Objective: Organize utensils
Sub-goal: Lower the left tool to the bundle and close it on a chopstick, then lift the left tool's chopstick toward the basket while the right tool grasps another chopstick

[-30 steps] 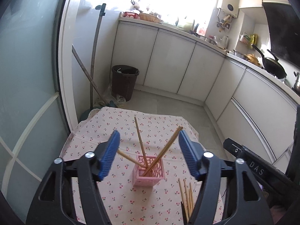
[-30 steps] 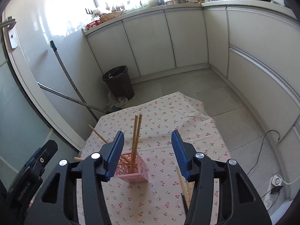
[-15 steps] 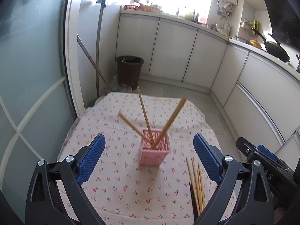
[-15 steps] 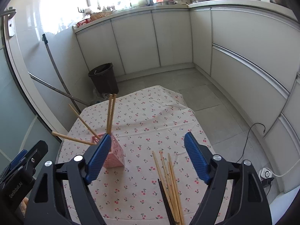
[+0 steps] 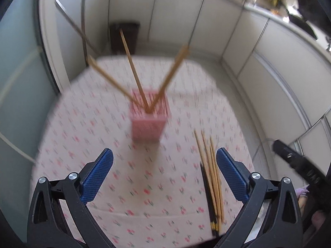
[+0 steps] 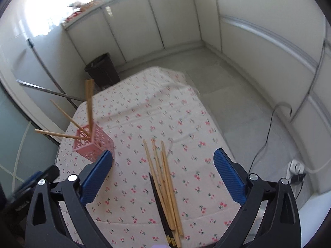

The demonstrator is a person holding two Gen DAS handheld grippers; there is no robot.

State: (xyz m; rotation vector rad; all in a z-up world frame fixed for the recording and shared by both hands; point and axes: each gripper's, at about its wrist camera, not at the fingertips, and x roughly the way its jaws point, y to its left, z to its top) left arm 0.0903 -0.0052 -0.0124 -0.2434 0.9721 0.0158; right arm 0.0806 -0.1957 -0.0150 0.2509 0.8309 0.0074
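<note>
A pink slotted holder (image 5: 148, 124) stands on the cherry-print tablecloth (image 5: 82, 124) with several wooden chopsticks (image 5: 132, 70) leaning out of it; it shows at the left in the right wrist view (image 6: 93, 144). A loose bundle of wooden and black chopsticks (image 5: 211, 177) lies flat near the table's front edge, also in the right wrist view (image 6: 165, 186). My left gripper (image 5: 164, 175) is open and empty, above the cloth in front of the holder. My right gripper (image 6: 163, 177) is open and empty, straddling the loose bundle from above.
A dark bin (image 6: 102, 70) stands on the floor beyond the table, with mop handles (image 6: 49, 92) leaning against the wall at left. White cabinets (image 6: 165, 20) line the back and right. A cable and socket (image 6: 295, 167) lie on the floor at right.
Both grippers have pulled back and tilted down towards the table; both jaws have opened wider. The left wrist view is now motion-blurred. The holder and loose chopsticks have not moved.
</note>
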